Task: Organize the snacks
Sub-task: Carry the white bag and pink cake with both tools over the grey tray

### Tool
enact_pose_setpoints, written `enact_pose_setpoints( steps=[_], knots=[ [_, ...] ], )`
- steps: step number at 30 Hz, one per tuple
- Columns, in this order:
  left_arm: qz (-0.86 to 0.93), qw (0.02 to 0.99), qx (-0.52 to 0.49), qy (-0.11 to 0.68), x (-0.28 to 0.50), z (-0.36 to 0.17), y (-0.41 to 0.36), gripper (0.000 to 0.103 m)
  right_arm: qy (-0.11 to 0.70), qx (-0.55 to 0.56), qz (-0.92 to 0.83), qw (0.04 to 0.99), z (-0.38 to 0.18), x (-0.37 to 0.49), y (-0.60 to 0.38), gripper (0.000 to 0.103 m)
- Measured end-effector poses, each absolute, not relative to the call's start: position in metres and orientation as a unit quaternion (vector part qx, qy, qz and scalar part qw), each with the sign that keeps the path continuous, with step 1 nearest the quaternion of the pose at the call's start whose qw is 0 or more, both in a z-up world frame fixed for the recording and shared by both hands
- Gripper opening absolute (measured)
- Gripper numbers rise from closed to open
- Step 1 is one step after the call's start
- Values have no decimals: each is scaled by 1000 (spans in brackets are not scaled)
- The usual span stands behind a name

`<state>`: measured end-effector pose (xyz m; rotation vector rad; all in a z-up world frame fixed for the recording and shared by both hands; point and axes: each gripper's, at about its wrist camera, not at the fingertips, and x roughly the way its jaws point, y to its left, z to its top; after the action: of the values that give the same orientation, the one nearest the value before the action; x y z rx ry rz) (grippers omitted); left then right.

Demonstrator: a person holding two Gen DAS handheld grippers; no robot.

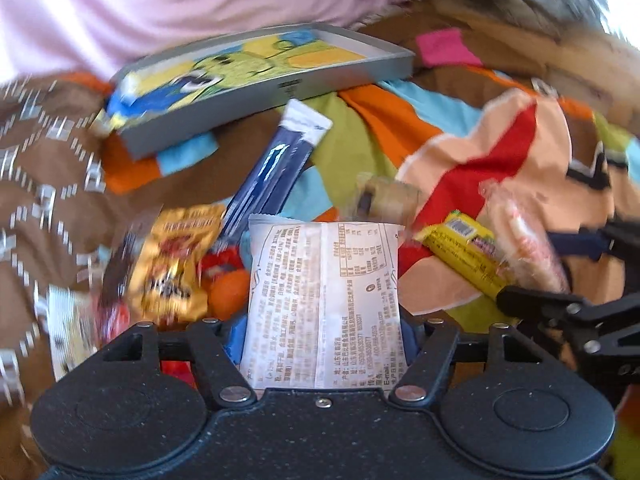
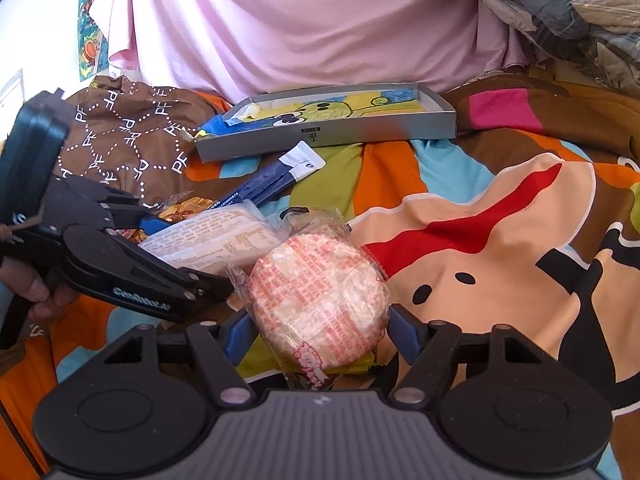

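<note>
Clamping a white printed packet (image 1: 324, 304), the left gripper (image 1: 324, 344); right gripper (image 2: 320, 332) grips a round rice cracker (wrapped) (image 2: 316, 300).

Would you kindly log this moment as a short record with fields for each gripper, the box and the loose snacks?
left gripper: closed on a white printed snack packet
right gripper: closed on a round rice cracker pack, yellow bar beneath it
grey shallow box: open, cartoon picture inside, no snacks seen in it
loose snacks: dark blue stick sachet, gold packet, yellow bar
surface: colourful cartoon blanket
</note>
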<state>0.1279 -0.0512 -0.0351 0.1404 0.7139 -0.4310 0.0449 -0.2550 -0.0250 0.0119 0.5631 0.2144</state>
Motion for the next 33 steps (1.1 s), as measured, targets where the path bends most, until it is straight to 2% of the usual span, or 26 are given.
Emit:
enact_pose_setpoints(
  steps=[9, 22, 33],
  knots=[
    [-191, 934, -44, 300, 127, -21, -26, 70, 287, -5, 94, 953, -20, 50, -246, 75],
    [-130, 962, -66, 229, 141, 7, -2, 70, 261, -7, 110, 959, -2, 71, -234, 75],
    [-102, 968, -89, 211, 226, 56, 20, 70, 227, -65, 156, 959, 34, 128, -210, 75]
  ],
)
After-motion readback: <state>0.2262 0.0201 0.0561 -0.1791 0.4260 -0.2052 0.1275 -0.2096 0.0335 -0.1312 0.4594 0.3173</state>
